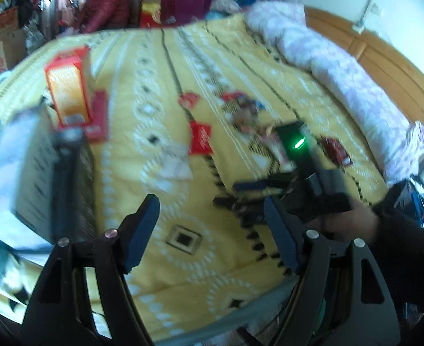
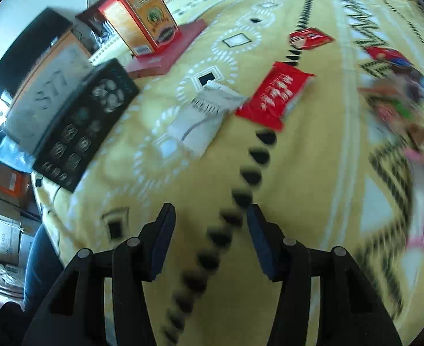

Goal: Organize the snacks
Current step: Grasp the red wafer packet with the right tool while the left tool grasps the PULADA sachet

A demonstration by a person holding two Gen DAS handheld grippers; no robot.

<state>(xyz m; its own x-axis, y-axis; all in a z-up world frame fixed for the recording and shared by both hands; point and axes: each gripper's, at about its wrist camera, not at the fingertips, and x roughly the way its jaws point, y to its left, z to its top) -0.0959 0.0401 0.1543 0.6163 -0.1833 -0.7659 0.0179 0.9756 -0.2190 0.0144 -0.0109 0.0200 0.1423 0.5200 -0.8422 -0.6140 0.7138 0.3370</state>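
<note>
Across the middle of the bed (image 2: 313,187) your snacks lie loose on the yellow quilt, and your boxes stand gathered at its left edge; judging by that, the left edge is where sorted things go and the middle holds what you have yet to sort.

Your right hand-held gripper (image 2: 210,230) hangs over bare quilt with its jaws apart and nothing between them. Ahead of it lies the red packet (image 2: 272,95), flat, its long axis running from near-left to far-right in the right wrist view. Touching its near-left end is the white packet (image 2: 203,115), also flat, on much the same slant. A smaller red packet (image 2: 310,38) lies farther up the bed, and a blurred heap of mixed wrappers (image 2: 399,98) sits toward the right edge.

Your left hand-held gripper (image 1: 212,230) is likewise open and empty, pointing down at the quilt.

At the left edge the orange box (image 2: 145,17) stands upright on a flat red box (image 2: 165,52), and the black tray (image 2: 85,124) leans beside them. The red packet's slant means you will probably need to roll your wrist to close across its short side.
</note>
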